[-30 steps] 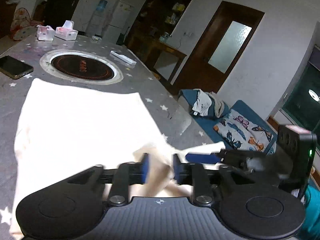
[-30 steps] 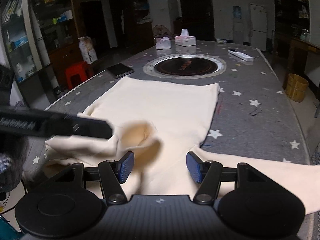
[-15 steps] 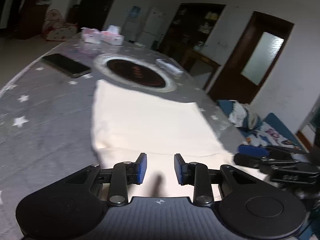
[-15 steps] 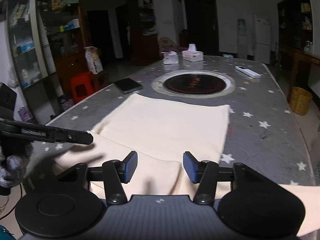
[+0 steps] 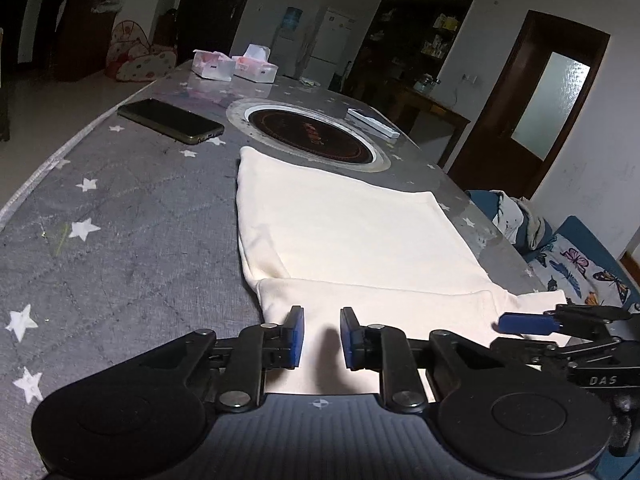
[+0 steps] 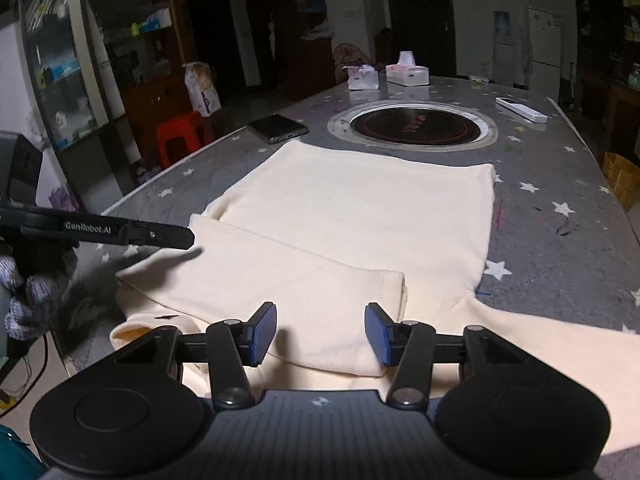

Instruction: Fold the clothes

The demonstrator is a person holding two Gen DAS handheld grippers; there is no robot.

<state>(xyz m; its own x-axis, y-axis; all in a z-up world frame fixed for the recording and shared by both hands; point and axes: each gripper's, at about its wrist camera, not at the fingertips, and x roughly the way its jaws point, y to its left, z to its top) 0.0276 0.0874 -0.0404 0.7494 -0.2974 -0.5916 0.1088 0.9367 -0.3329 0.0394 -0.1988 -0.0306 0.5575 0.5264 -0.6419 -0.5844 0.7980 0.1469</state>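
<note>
A cream long-sleeved garment [image 5: 352,236] lies flat on the grey star-patterned table [image 5: 120,240]; it also shows in the right wrist view [image 6: 360,216]. One sleeve [image 6: 280,272] is folded across its near part. The other sleeve [image 6: 560,344] stretches out to the right. My left gripper [image 5: 321,338] is open and empty, just above the near edge of the folded sleeve. My right gripper [image 6: 320,334] is open and empty, above the folded sleeve's cuff end. The left gripper's finger [image 6: 160,236] shows at the left of the right wrist view.
A round hotplate [image 6: 414,124] is set into the table beyond the garment. A phone [image 5: 170,120] lies at the far left, a white remote [image 5: 372,123] at the far right, two tissue boxes [image 5: 234,67] at the far end. A red stool [image 6: 180,136] stands beside the table.
The left gripper let go of the sleeve it held a second ago; the sleeve now lies folded flat across the garment. Both grippers have drawn back towards the near edge.
</note>
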